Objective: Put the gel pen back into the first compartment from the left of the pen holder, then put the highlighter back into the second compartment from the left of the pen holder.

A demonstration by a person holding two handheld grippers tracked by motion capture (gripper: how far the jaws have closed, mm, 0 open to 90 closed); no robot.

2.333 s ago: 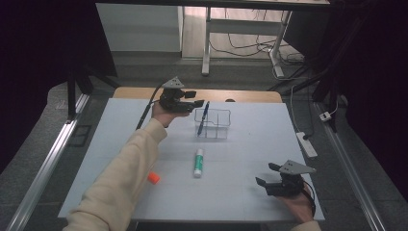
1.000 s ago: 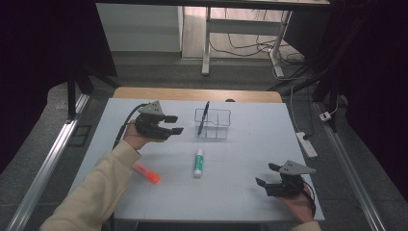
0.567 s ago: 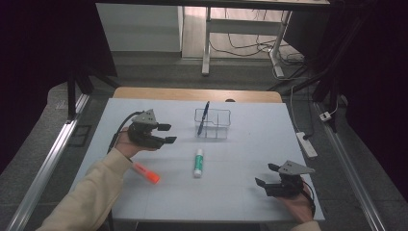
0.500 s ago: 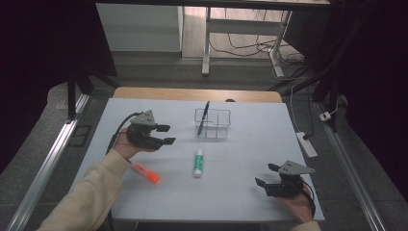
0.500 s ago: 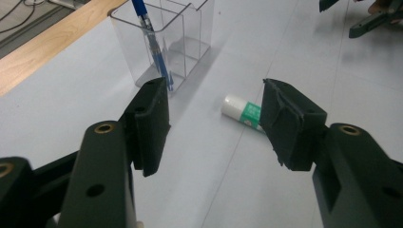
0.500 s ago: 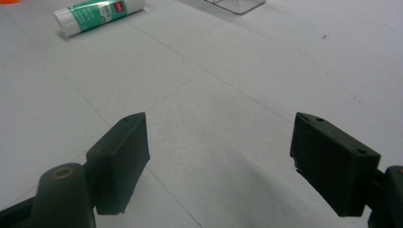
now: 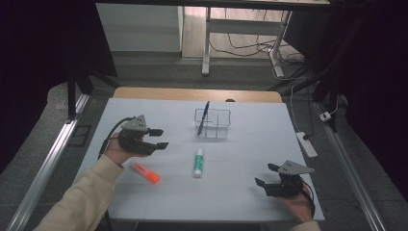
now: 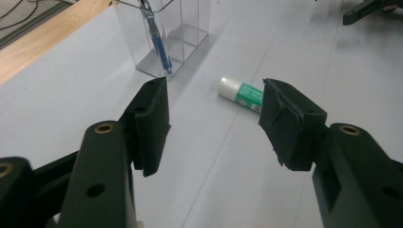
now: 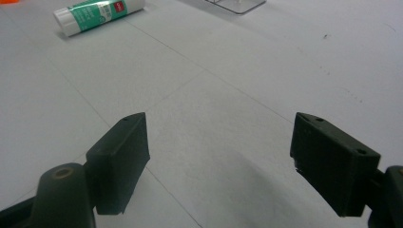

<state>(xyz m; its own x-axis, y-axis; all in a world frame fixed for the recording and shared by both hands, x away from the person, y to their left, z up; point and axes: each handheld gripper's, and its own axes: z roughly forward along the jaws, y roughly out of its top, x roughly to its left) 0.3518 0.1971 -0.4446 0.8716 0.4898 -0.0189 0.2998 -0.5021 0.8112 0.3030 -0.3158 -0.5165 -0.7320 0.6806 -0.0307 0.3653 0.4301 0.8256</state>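
Jaws of both grippers apart, empty; left gripper (image 7: 159,138) nr orange marker (image 7: 145,173), prob. lying diagonal

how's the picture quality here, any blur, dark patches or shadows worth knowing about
High view: the white table is evenly lit, the room around it falls to near black, and small things look soft. Left gripper view: the jaws up close are slightly soft, while the glue stick and the pen in the clear holder read clearly. Right gripper view: a broad faint shadow lies on the table between the open jaws.
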